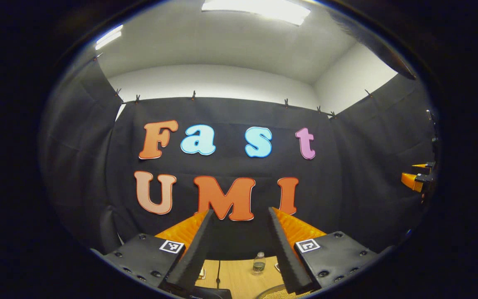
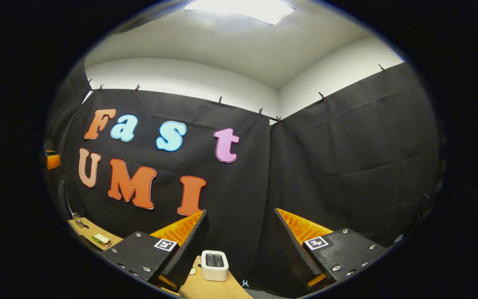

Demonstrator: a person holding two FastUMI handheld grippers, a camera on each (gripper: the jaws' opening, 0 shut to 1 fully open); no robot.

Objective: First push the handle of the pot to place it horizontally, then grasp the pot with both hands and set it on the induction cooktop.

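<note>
Both hand-held grippers, left (image 1: 239, 224) and right (image 2: 241, 226), gape apart; pot (image 1: 276, 293) rim cut off below.

Pot (image 1: 278, 292) cut off (bottom edge)

This is a makeshift recording booth set up inside a plain room, not a lived-in home. Black cloth (image 2: 347, 145) hangs as walls ahead of and to the sides of each hand-held gripper, pinned along its top edge by small dark clips (image 1: 193, 95). Above the cloth rise bare white room walls (image 1: 222, 81) and a white ceiling with a bright rectangular light panel (image 1: 259, 8). Below, a light wooden surface (image 1: 239, 276) carries a small clear glass jar (image 1: 259, 263) in the left gripper view and a small white rounded box with a dark top (image 2: 214, 265) in the right gripper view.
</note>
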